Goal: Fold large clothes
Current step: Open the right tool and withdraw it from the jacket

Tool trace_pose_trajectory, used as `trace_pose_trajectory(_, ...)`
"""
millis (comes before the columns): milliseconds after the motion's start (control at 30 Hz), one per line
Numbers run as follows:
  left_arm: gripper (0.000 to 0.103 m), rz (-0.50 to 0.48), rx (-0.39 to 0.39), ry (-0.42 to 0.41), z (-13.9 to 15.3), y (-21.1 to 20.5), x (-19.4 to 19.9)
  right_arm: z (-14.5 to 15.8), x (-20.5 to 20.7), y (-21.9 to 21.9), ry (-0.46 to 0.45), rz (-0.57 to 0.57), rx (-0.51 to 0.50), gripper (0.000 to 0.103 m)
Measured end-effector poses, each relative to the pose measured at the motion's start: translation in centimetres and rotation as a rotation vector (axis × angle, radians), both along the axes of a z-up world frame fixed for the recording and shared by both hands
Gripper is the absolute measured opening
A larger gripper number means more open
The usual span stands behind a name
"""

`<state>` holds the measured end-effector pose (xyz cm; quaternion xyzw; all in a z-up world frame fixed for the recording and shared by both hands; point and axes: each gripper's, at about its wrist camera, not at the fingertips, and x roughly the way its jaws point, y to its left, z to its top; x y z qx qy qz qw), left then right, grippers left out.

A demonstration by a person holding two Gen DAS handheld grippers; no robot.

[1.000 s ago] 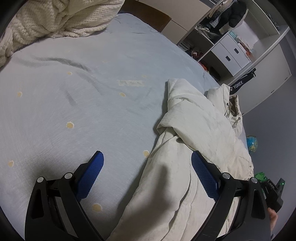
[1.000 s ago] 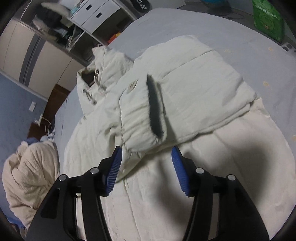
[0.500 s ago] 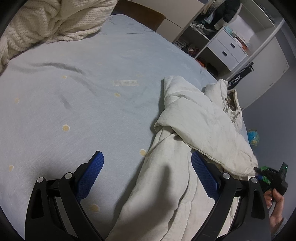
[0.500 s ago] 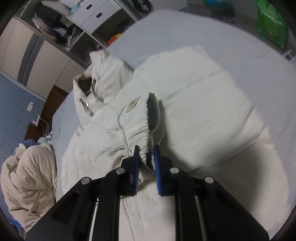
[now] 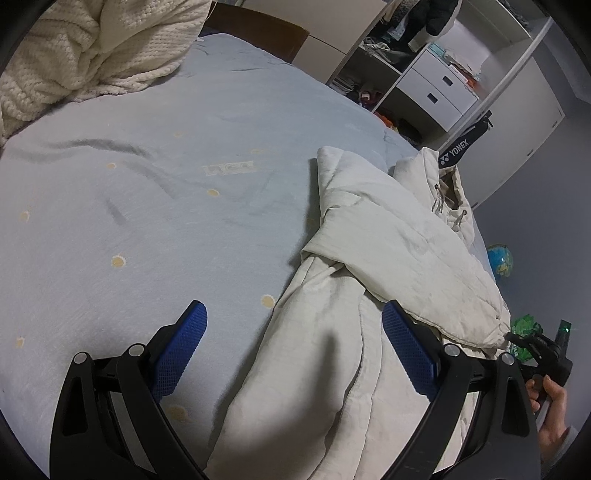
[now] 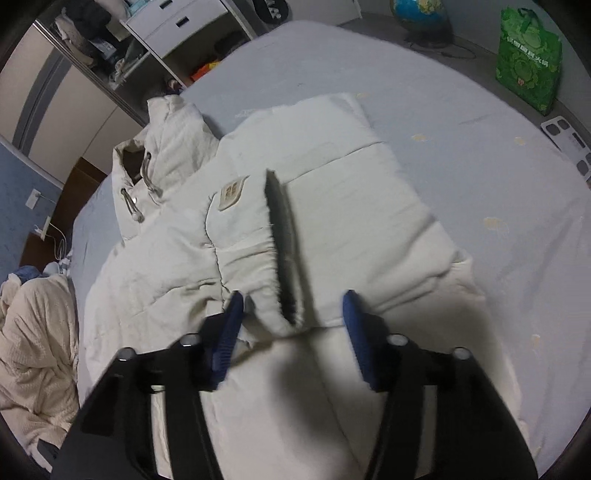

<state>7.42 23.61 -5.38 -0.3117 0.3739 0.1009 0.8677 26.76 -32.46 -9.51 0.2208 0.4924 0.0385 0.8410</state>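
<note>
One white padded jacket (image 6: pixel 332 229), one knitted blanket (image 5: pixel 74 62), one globe (image 6: pixel 421 14), one green bag (image 6: pixel 528 70)

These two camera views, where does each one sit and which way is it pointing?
Left wrist view: sits on the left claw, looks across the blue bed sheet to the cream jacket; the person's right hand shows at the right edge.
Right wrist view: sits on the right claw, looks along the jacket's folded sleeve toward the hood; only the open claw shows.
Both share jacket, bed and globe.
</note>
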Motion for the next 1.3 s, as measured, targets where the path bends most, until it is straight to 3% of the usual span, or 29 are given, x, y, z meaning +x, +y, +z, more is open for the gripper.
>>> trace_pose_trajectory(67, 0.092, -0.005, 0.004, -0.003, 0.1, -0.3, -0.1, 0.2, -1.1, -0.9, -0.020, 0.000, 0.014, 0.060)
trace_pose_trajectory(333, 0.096, -0.034, 0.039, -0.005, 0.8, -1.3, -0.1, 0.0, -7.5, -4.0, -0.057, 0.096, -0.007, 0.061)
trace_pose_trajectory(533, 0.096, -0.063, 0.090, 0.063, 0.8, -2.7, 0.6, -0.3, -11.1, -5.5, -0.070, 0.130, -0.012, 0.065)
trace_pose_trajectory(700, 0.096, -0.114, 0.165, 0.007, 2.4, -4.2, 0.9, 0.4, -11.4, -4.9, -0.094, 0.186, -0.017, 0.066)
trace_pose_trajectory(833, 0.096, -0.198, 0.210, -0.016, 3.8, -5.9, 2.8, 1.8, -10.0, -3.9, -0.129, 0.251, -0.043, 0.067)
trace_pose_trajectory(1067, 0.096, -0.335, 0.242, -0.027, 5.4, -8.8, 10.3, 5.2, -3.7, -2.1, -0.184, 0.345, -0.088, 0.072)
trace_pose_trajectory(1300, 0.096, -0.409, 0.228, -0.030, 5.3, -11.0, 18.5, 7.0, 7.0, -0.2, -0.187, 0.384, -0.075, 0.075)
